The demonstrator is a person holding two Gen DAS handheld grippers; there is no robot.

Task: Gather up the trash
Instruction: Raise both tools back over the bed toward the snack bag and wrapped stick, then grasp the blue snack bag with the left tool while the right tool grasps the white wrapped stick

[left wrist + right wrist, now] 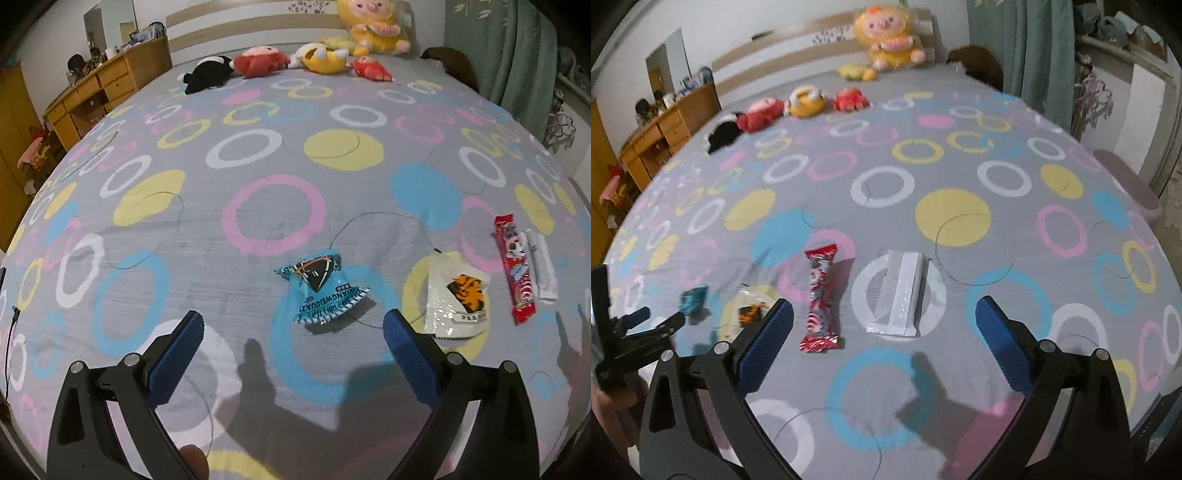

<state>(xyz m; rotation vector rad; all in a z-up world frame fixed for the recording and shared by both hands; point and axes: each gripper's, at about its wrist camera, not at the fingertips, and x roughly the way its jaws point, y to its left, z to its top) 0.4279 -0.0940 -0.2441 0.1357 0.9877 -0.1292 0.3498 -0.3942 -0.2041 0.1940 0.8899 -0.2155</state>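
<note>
Blue-padded fingers (pixel 177 354) of the left gripper (pixel 293 334) are seen spread wide and empty above the bedspread (pixel 258 155), its lower body cut off by the frame. Just beyond them a blue snack wrapper (pixel 320 291) is laid, with a white and orange packet (pixel 456 297) beside it. The right gripper (pixel 884 325) is likewise held released, with a red wrapper (pixel 820 299) and a white wrapper (pixel 903 293) lying between and beyond its fingers. Plush toys (pixel 258 62) are lined along the far edge of the bed, blurred in the right wrist view.
</note>
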